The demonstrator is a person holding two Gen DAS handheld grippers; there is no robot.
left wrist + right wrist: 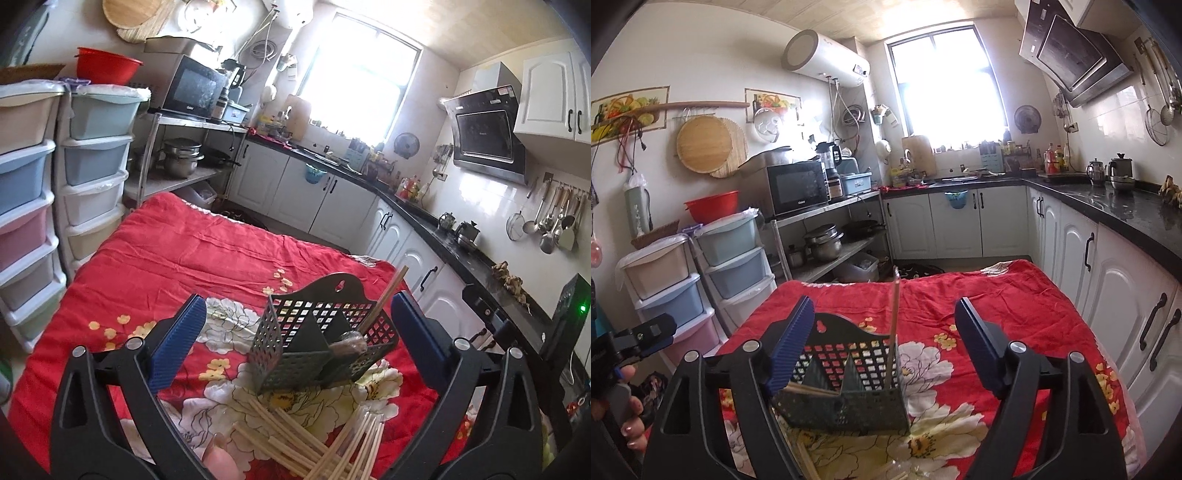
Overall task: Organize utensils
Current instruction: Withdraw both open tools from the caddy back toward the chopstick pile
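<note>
A dark perforated utensil holder (317, 339) with compartments stands on the red floral cloth (192, 258). One chopstick (384, 301) stands in its right compartment, leaning right. A pile of loose wooden chopsticks (314, 439) lies on the cloth in front of the holder. My left gripper (295, 328) is open and empty, above the pile and facing the holder. In the right wrist view the holder (846, 384) sits between the fingers of my right gripper (884, 332), which is open and empty. The chopstick (893, 325) stands upright in it; another chopstick (809, 389) lies in its left compartment.
Stacked plastic drawer units (92, 166) stand left of the table. White cabinets and a black counter (461, 251) run along the right. A metal shelf with pots and a microwave (798, 188) is at the back left. The left hand-held gripper (631, 343) shows at the right view's left edge.
</note>
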